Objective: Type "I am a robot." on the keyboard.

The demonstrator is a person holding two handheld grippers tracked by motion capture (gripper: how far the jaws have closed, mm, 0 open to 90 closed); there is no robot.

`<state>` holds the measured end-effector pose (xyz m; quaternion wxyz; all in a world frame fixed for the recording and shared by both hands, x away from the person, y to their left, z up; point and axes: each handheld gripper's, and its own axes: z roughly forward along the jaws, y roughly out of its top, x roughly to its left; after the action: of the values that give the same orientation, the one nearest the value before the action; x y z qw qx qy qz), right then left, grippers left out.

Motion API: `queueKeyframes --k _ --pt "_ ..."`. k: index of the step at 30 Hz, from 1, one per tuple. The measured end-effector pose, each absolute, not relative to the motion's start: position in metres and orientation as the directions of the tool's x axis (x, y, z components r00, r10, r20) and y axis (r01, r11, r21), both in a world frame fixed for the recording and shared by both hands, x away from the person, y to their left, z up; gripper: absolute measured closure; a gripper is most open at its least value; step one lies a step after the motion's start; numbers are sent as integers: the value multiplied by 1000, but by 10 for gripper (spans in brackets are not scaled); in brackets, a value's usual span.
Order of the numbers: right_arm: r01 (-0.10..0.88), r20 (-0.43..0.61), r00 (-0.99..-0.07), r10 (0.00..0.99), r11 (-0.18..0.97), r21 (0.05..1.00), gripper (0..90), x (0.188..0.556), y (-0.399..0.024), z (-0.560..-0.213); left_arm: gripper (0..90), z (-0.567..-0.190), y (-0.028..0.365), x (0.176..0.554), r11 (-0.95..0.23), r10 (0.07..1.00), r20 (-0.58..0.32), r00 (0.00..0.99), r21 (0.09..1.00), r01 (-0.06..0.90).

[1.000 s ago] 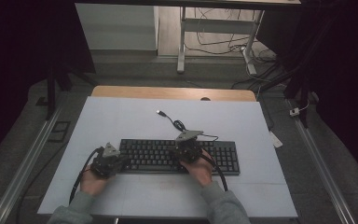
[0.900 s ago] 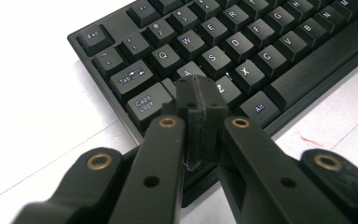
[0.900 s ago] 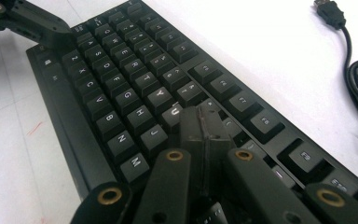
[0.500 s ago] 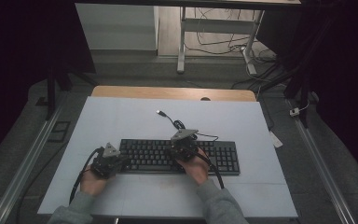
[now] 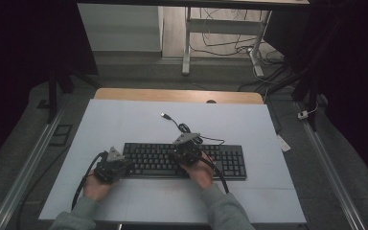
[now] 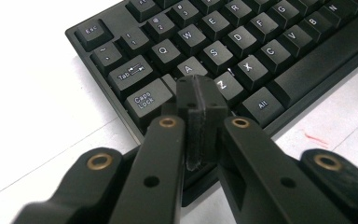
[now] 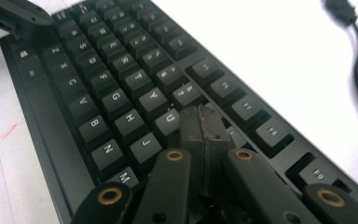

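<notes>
A black keyboard [image 5: 184,160] lies flat on the white table [image 5: 124,120], a little toward six o'clock from the table's middle, its long side running from nine to three o'clock. Its cable [image 5: 184,128] coils just beyond the far edge and ends in a plug [image 5: 164,115] toward twelve o'clock. The left gripper [image 5: 110,165] sits at the keyboard's nine o'clock end, its jaws pressed flat together with nothing between them; in the left gripper view the joined tip [image 6: 200,95] rests over the keys between A, Z and Caps Lock, though whether it presses a key cannot be told. The right gripper [image 5: 186,148] stands over the keyboard's middle, jaws likewise closed on nothing; in the right gripper view its tip [image 7: 203,123] covers the keys just beside U and J, hiding what lies under it. That view is blurred toward the far keys, whose legends are hard to read. Both hands [image 5: 95,189] come in from six o'clock with grey sleeves [image 5: 223,211] cut off by the bottom edge, wrists low, grippers pointing forward and down.
</notes>
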<state>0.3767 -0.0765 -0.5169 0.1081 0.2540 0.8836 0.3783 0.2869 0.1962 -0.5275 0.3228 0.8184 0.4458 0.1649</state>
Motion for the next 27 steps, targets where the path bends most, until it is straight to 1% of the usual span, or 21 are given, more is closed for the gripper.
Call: queueKeyframes --k 4,8,10,15,18,19,20,22,24,27 --pt "373 8 -846 533 581 723 896 377 -77 -517 889 -527 197 287 -397 835 -16 550 675 622" --pt "359 31 -849 528 532 767 897 373 -83 -508 889 -525 198 285 -393 834 -11 551 689 609" --pt "338 23 -854 520 520 785 897 369 -87 -503 888 -523 200 284 -375 836 -25 549 705 603" --pt "329 27 -858 513 507 797 896 364 -101 -497 888 -518 204 281 -342 843 -43 536 726 597" --pt "318 20 -855 519 493 809 893 354 -120 -495 887 -514 207 278 -323 842 -56 536 744 585" --pt "318 20 -855 519 493 809 893 354 -120 -495 887 -513 208 278 -311 843 -65 534 751 583" --pt "317 11 -852 523 500 806 854 352 -125 -495 883 -513 209 278 -302 844 -73 532 754 583" --pt "322 11 -846 532 496 806 775 349 -134 -495 842 -512 211 277 -289 843 -84 530 760 581" --pt "330 16 -840 542 489 808 730 347 -143 -495 782 -511 212 277 -280 841 -94 533 766 578" --pt "343 35 -835 549 471 813 663 344 -153 -497 661 -510 212 276 -271 843 -97 529 773 574"
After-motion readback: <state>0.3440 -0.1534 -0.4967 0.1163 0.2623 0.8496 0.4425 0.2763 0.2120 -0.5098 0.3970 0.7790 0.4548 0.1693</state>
